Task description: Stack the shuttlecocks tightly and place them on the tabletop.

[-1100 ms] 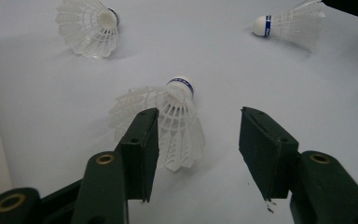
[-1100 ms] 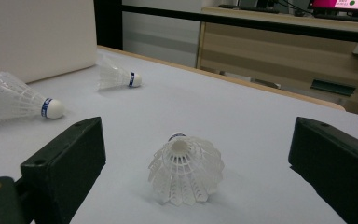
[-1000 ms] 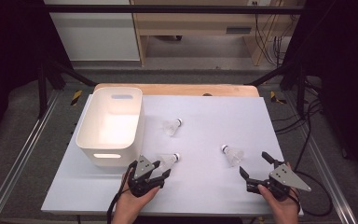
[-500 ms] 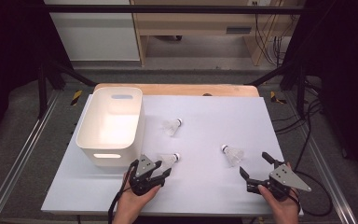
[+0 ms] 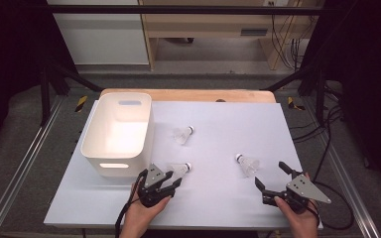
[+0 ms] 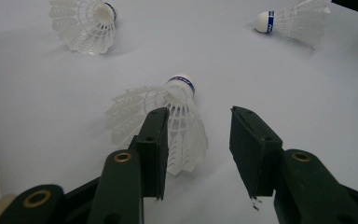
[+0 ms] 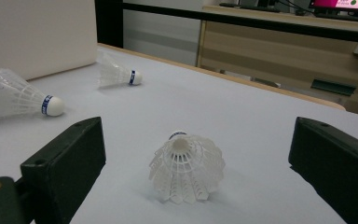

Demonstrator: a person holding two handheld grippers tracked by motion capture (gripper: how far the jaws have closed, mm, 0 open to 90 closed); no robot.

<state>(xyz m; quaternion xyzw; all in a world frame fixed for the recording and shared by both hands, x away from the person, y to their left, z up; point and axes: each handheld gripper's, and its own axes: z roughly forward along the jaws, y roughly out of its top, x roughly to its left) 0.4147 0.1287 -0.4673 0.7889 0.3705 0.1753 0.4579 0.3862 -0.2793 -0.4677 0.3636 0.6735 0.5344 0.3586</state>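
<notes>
The nearest shuttlecock [image 6: 168, 126] lies on its side on the white counter [image 5: 218, 198] just in front of the white plastic bin [image 5: 118, 134], its blue-banded cork pointing away from the left gripper [image 5: 171, 182] and its feather skirt reaching back between that gripper's jaws. In the left gripper view, one jaw lies against the skirt while the other stands clear of it with a gap; the jaws have just been closing around the feathers but are not yet pinching them. The left hand [image 5: 141, 215] comes in from the bottom edge, low over the counter, with the gripper pointing forward and slightly right toward the cork. A second shuttlecock [image 5: 248, 165] rests near the right side of the counter, skirt turned toward the right gripper [image 5: 273, 177], which sits low and level just behind it. Its jaws are spread wide, one to each side of the skirt and well apart from it. The right hand [image 5: 297, 210] holds it from the lower right corner. A third shuttlecock [image 5: 183, 134] lies farther back, just beside the bin's right wall.
</notes>
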